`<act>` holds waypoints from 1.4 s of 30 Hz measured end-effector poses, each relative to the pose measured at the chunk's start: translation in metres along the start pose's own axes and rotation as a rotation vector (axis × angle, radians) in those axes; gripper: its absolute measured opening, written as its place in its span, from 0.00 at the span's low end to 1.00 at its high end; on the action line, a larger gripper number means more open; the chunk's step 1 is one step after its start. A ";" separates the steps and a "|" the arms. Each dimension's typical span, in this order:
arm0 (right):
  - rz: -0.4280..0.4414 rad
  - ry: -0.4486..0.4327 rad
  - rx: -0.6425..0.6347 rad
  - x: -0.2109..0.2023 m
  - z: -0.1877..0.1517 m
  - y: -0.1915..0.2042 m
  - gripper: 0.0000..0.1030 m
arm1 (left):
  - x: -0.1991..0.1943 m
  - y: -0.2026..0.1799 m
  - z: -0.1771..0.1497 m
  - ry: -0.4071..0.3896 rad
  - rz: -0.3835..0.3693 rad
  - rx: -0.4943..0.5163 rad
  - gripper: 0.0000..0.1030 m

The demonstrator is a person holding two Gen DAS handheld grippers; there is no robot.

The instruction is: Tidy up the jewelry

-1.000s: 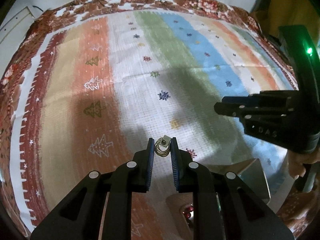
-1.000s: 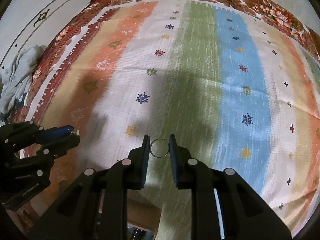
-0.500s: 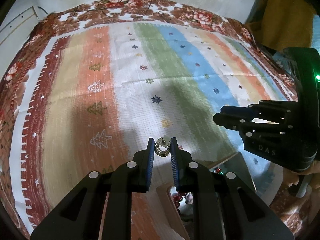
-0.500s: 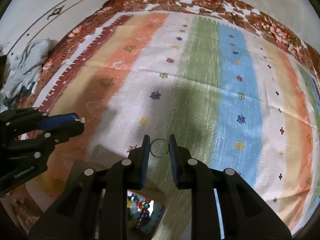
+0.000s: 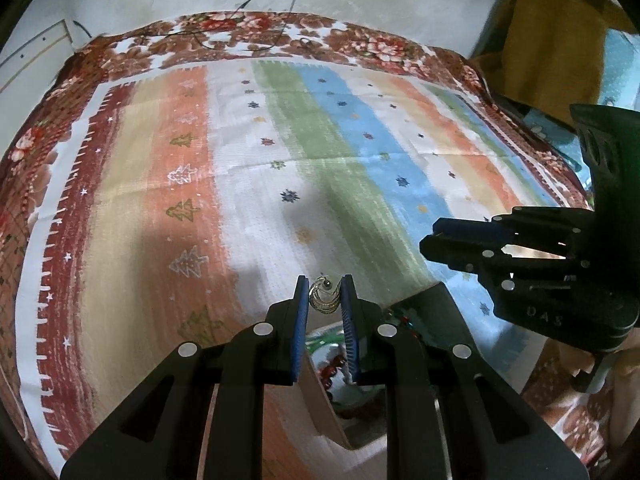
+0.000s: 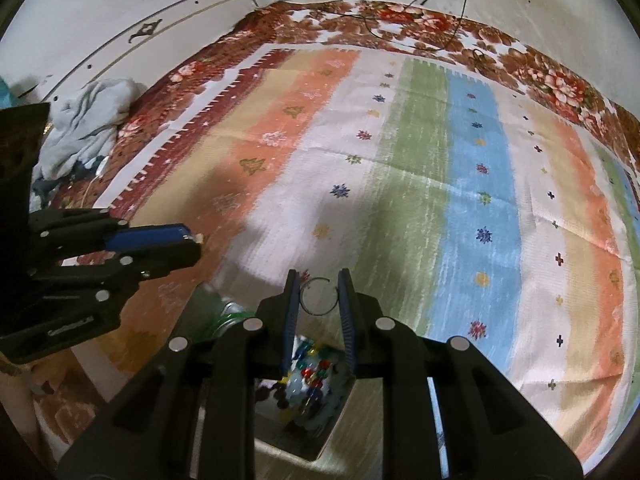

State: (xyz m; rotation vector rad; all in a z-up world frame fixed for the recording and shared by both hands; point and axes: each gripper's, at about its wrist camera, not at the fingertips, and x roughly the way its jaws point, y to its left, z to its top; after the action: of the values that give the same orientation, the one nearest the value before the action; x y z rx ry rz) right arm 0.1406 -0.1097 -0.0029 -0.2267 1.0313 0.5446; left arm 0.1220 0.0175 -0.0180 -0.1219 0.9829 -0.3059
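My left gripper [image 5: 325, 294] is shut on a gold hoop earring [image 5: 325, 299] held between its blue pads, above an open jewelry box [image 5: 340, 384] with red and green beads inside. My right gripper [image 6: 319, 296] is shut on a thin silver hoop earring [image 6: 318, 297], above the same box [image 6: 308, 384] full of coloured beads. The right gripper also shows at the right of the left wrist view [image 5: 520, 264]; the left gripper shows at the left of the right wrist view [image 6: 100, 256].
A striped cloth [image 5: 280, 184] with a brown floral border covers the surface. A crumpled grey garment [image 6: 88, 120] lies at the far left edge. Cables [image 6: 440, 8] trail over the far border. A yellow cloth [image 5: 552, 32] hangs at the far right.
Both grippers have risen and drawn back with their earrings held. The box of beads has come into view beneath them.
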 end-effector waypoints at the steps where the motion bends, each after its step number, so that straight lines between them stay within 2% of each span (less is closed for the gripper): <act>1: 0.010 -0.003 -0.004 -0.003 -0.004 0.002 0.20 | -0.001 -0.002 -0.003 -0.001 -0.005 0.003 0.15; 9: 0.077 -0.005 -0.001 -0.018 -0.026 0.011 0.20 | -0.003 -0.014 -0.019 0.007 -0.030 0.028 0.15; 23: 0.077 0.018 0.017 -0.017 -0.049 0.012 0.20 | 0.003 -0.025 -0.039 0.041 -0.036 0.034 0.16; 25: 0.085 0.018 0.039 -0.017 -0.049 0.009 0.29 | 0.002 -0.023 -0.040 0.041 -0.036 0.026 0.16; 26: 0.094 0.013 0.048 -0.019 -0.050 0.007 0.38 | 0.002 -0.023 -0.040 0.041 -0.038 0.024 0.17; 31: 0.077 -0.010 0.039 -0.027 -0.059 0.007 0.45 | -0.002 -0.020 -0.043 0.029 -0.048 0.004 0.25; 33: 0.079 -0.018 0.049 -0.030 -0.063 0.005 0.50 | -0.004 -0.020 -0.045 0.018 -0.038 0.003 0.32; 34: 0.078 -0.025 0.052 -0.032 -0.064 0.004 0.53 | -0.004 -0.020 -0.046 0.015 -0.035 0.004 0.36; 35: 0.072 -0.036 0.054 -0.034 -0.065 0.003 0.58 | -0.005 -0.021 -0.047 0.008 -0.028 0.005 0.49; 36: 0.060 -0.050 0.052 -0.038 -0.068 0.002 0.61 | -0.006 -0.021 -0.048 0.001 -0.022 0.005 0.58; 38: 0.043 -0.067 0.051 -0.042 -0.072 0.001 0.64 | -0.008 -0.021 -0.051 -0.004 -0.027 0.005 0.61; 39: 0.038 -0.071 0.054 -0.044 -0.075 0.000 0.65 | -0.009 -0.021 -0.052 -0.005 -0.031 0.000 0.67; 42: 0.033 -0.088 0.063 -0.049 -0.080 -0.002 0.73 | -0.011 -0.021 -0.056 -0.024 -0.013 -0.004 0.76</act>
State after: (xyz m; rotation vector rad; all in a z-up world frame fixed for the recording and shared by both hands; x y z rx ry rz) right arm 0.0625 -0.1615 -0.0015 -0.1289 0.9663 0.5468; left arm 0.0652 0.0032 -0.0348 -0.1356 0.9589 -0.3134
